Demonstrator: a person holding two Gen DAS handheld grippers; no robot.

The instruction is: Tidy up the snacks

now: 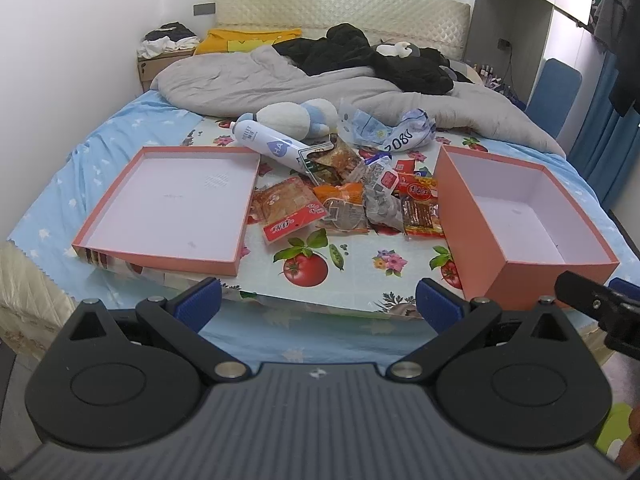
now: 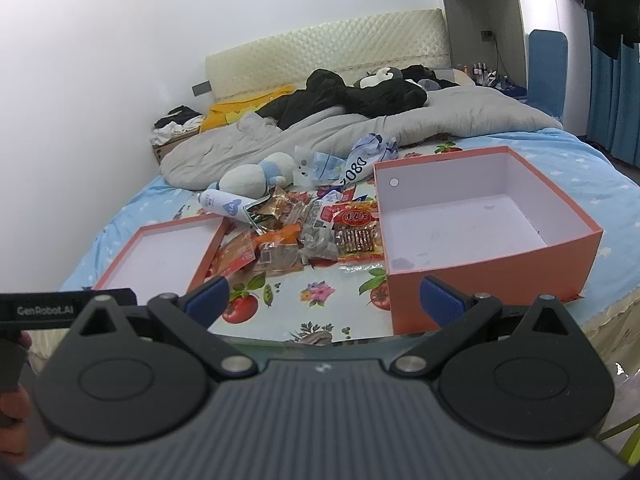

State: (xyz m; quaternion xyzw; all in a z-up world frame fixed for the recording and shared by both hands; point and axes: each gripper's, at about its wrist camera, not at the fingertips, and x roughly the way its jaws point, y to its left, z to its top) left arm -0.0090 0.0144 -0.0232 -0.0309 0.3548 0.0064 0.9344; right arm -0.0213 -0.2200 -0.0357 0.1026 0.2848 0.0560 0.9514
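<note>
A pile of snack packets lies on a fruit-print cloth on the bed, between a shallow orange box lid on the left and a deep orange box on the right, both empty. The pile, lid and box also show in the right wrist view. My left gripper is open and empty, short of the cloth's near edge. My right gripper is open and empty, near the deep box's front corner.
A white spray bottle, a plush toy and crumpled plastic bags lie behind the pile. A grey duvet and black clothes cover the bed's far half. A blue chair stands right.
</note>
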